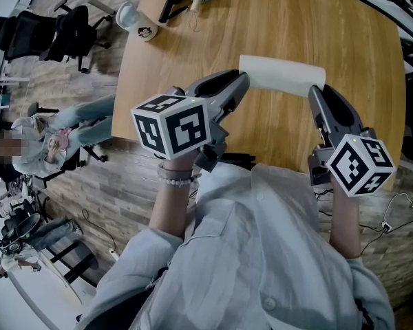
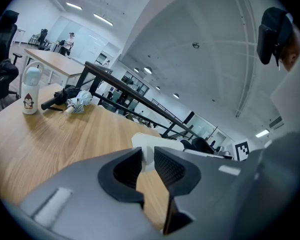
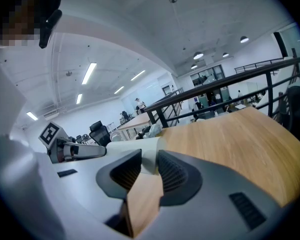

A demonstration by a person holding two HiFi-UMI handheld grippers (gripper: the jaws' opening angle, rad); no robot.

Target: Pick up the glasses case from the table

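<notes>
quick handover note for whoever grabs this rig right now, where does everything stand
Left gripper: jaws closed on the left end of the glasses case; pads look pressed on it.
Right gripper: likewise closed on the case's right end.
Glasses case: white, lying across the near part of the wooden table, and it looks to rest on it.
Done: both ends gripped.
Left: raise the case off the table, both hands together.
</notes>
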